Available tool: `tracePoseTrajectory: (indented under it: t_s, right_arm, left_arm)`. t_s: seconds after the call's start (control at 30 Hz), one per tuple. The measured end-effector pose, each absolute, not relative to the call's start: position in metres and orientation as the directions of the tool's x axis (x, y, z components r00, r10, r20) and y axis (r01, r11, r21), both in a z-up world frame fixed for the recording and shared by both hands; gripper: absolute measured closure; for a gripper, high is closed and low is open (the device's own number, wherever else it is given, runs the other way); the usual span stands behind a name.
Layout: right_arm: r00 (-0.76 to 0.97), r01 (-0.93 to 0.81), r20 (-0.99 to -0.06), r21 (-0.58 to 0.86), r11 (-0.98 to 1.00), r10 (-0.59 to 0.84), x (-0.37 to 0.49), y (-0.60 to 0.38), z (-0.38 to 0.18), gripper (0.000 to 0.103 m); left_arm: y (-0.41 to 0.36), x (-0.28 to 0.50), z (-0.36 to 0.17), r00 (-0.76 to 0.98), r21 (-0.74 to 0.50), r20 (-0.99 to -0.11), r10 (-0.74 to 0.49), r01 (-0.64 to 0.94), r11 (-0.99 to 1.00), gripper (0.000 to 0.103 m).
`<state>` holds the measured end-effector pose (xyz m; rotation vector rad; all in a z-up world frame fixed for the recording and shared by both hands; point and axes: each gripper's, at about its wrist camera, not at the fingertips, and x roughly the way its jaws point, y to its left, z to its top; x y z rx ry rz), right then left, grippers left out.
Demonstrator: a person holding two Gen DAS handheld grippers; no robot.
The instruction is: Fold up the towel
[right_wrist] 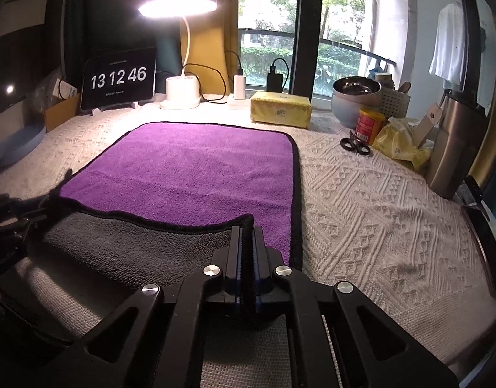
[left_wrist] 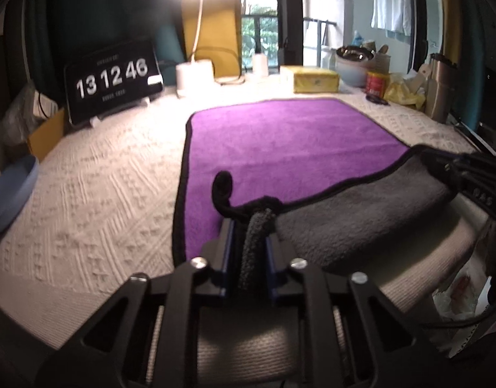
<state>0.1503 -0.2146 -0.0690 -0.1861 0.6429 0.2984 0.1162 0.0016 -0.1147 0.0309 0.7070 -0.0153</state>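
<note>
A purple towel with black trim and a grey underside lies on the white textured cloth; it also shows in the right wrist view. Its near edge is lifted and turned over, showing the grey side. My left gripper is shut on the towel's near left corner, where a black hanging loop sticks up. My right gripper is shut on the near right corner. Each gripper shows at the edge of the other's view, the right one and the left one.
At the back stand a clock tablet, a lit desk lamp, a yellow tissue pack, bowls, a red can, scissors and a steel flask. A blue dish sits left.
</note>
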Motion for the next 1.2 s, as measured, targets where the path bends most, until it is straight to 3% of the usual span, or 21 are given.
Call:
tracePoseTrajectory:
  t_s: [0.47,1.2]
  right_arm:
    - [0.798,-0.332,-0.543,-0.036,0.943,0.260,0.154,-0.220,-0.030,0.097]
    - [0.839,-0.317,-0.478,-0.038,0.948,0.261,0.199,-0.220,-0.001,0.097]
  left_arm:
    - [0.013,0.126,-0.080,0.790,-0.076,-0.609,-0.076,0.037,0.996,0.089]
    - [0.023,0.179,-0.032,0.859,-0.058,-0.507,-0.077,0.055,0.997,0.089]
